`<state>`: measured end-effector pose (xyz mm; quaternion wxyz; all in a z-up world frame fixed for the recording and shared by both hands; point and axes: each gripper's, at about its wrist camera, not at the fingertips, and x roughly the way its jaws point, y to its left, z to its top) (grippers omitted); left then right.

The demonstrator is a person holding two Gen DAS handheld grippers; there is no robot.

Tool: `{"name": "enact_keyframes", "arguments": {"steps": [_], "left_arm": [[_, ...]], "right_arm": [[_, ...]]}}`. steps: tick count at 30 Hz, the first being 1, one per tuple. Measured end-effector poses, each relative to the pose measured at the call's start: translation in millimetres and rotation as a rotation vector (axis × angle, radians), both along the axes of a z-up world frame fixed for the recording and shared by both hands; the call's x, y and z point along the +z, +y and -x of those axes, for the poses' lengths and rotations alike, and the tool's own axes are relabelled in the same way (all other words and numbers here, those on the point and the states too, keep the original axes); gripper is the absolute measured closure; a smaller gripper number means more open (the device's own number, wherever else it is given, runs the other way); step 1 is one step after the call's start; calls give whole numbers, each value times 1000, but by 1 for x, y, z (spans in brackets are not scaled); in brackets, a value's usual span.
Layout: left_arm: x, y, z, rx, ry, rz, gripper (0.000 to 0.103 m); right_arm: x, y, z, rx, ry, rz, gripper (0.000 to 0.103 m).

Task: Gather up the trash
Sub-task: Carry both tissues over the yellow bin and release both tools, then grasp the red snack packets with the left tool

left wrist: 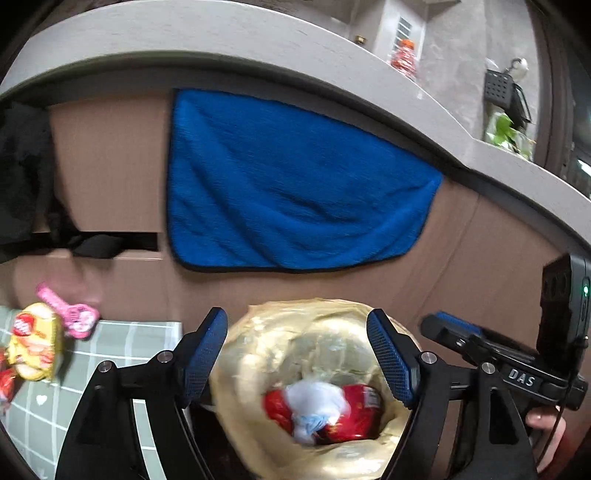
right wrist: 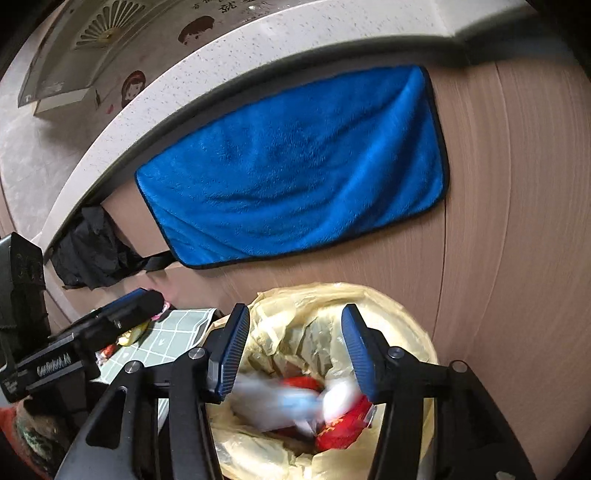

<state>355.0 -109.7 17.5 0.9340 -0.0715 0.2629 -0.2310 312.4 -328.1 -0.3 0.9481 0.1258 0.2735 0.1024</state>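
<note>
A bin lined with a pale yellow bag point(left wrist: 258, 332) stands below both grippers, and in the right wrist view the bag point(right wrist: 402, 317) fills the lower middle. Inside lie a red wrapper point(left wrist: 354, 410) and a crumpled white tissue point(left wrist: 314, 402). My left gripper point(left wrist: 297, 332) hangs open over the bin mouth with nothing between its fingers. My right gripper point(right wrist: 295, 332) is open over the same bin; below it a blurred white and blue piece point(right wrist: 280, 402) lies beside the red wrapper point(right wrist: 343, 424), touching neither pad. A yellow snack packet point(left wrist: 35, 339) and a pink wrapper point(left wrist: 70, 310) lie on the table.
The table with a green checked cloth point(left wrist: 122, 343) stands left of the bin. A blue towel point(left wrist: 295, 184) hangs on the wooden cabinet front under a grey counter point(left wrist: 221, 33). Black cloth point(left wrist: 22, 177) hangs at the left. A person's finger point(left wrist: 543, 421) shows at the right.
</note>
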Motion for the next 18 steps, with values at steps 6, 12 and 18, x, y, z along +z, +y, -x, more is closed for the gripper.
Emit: {"name": "enact_keyframes", "arguments": {"steps": [6, 12, 18], "left_arm": [[-3, 48, 15, 77, -8, -37, 25], [-20, 106, 40, 116, -52, -167, 25], [-50, 195, 34, 180, 81, -175, 25]], "right_arm": [[5, 20, 10, -11, 2, 75, 53], [13, 63, 23, 90, -39, 114, 53], [15, 122, 28, 252, -57, 125, 53]]}}
